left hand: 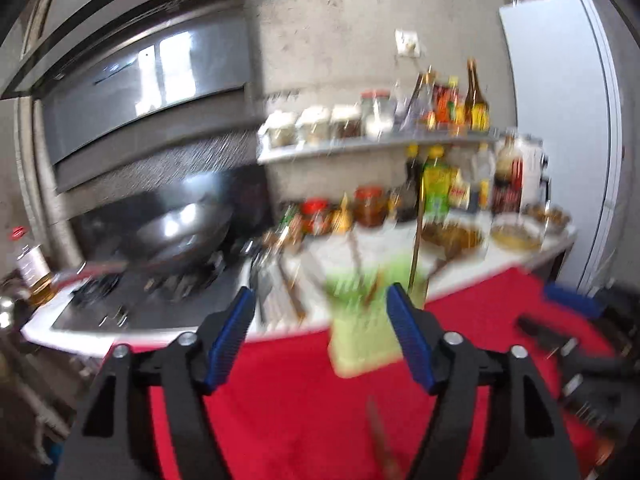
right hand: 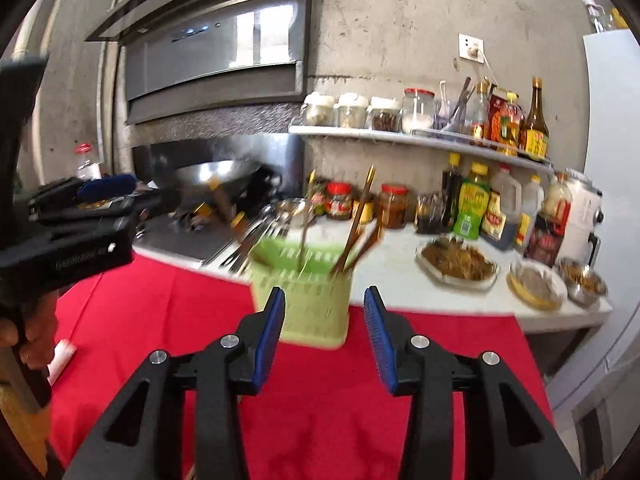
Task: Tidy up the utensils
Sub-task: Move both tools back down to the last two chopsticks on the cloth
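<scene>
A pale green slotted utensil holder stands on the red cloth near the white counter's edge. Chopsticks and spoons stick up out of the holder. More loose utensils lie on the counter beside the stove. A blurred brown utensil lies on the cloth close below my left gripper. My left gripper is open, short of the holder, with nothing between its pads. My right gripper is also open and empty, just in front of the holder.
A wok sits on the stove at left. Jars and bottles line the shelf and back of the counter, with dishes of food at right. A white fridge stands far right. A hand holds the left gripper.
</scene>
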The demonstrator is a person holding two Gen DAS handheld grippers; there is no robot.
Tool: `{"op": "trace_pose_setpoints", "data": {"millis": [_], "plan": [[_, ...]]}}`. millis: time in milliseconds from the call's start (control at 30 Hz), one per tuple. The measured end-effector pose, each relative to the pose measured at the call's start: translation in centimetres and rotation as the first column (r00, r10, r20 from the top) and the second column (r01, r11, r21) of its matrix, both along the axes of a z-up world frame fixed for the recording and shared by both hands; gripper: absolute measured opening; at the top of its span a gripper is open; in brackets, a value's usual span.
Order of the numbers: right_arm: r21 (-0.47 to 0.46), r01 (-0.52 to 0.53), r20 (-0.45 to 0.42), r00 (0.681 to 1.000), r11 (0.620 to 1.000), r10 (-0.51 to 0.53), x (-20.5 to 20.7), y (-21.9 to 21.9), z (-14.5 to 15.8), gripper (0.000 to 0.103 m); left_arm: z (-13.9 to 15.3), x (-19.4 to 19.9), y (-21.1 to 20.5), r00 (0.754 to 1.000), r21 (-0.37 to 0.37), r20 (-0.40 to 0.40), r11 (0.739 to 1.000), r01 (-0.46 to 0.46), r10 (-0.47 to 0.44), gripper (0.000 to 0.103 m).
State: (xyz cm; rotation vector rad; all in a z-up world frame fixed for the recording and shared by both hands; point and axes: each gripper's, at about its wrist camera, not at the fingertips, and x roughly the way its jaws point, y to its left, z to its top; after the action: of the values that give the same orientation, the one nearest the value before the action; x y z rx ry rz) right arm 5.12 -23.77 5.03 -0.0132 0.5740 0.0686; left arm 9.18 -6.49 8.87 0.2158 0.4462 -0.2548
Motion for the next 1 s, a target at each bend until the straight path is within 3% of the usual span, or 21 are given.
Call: {"op": "trace_pose_setpoints", "data": {"millis": [200,267,433,500,633,700,867,1000], "plan": [[-0.003,0.015,-0.084,0.996,1.0,-0.015,-6.2,2.0,-3.0,0.047,-6.2,-7.0,4.1,0.986,0.068,-0.145,0.995,-0.072,0.081,0.076],[0.02,0.029,-0.119,0.993,0.999,-0.026,-6.9,2.5,-3.8,0.05,-7.2,-8.1,5.3,0.98,0.051,-0.174,0.995,-0.087,0.094,0.096],[0.023,0.045,-0.204,0.978,0.999,-0.039,-7.5,4.0,-6.0,0.052,-8.7,-8.3,6.7,0.97,0.044,-0.213,0.993,-0.108,0.115,0.097],[0.039,0.078,-0.224,0.972,0.996,-0.068,-7.7,4.2,-6.7,0.052,-9.4,-7.8,6.5,0.967,0.044,-0.242,0.996,-0.078,0.086,0.097],[0.07,0.147,-0.218,0.968,0.987,-0.128,-8.2,4.1,-7.0,0.052,-10.2,-7.2,6.4,0.966,0.046,-0.256,0.998,-0.032,0.042,0.097],[0.082,0.151,-0.21,0.969,0.985,-0.131,-8.3,3.9,-6.7,0.061,-10.2,-7.0,6.4,0.967,0.037,-0.252,0.999,-0.016,0.025,0.097],[0.008,0.049,-0.129,0.991,0.999,-0.048,-8.1,3.6,-4.8,0.083,-9.6,-6.9,5.0,0.97,0.041,-0.24,0.999,-0.01,0.02,0.097],[-0.021,-0.023,-0.1,0.995,1.0,0.021,-7.9,3.1,-4.4,0.086,-9.7,-8.0,3.7,0.976,0.044,-0.216,0.999,-0.028,0.037,0.097]]}}
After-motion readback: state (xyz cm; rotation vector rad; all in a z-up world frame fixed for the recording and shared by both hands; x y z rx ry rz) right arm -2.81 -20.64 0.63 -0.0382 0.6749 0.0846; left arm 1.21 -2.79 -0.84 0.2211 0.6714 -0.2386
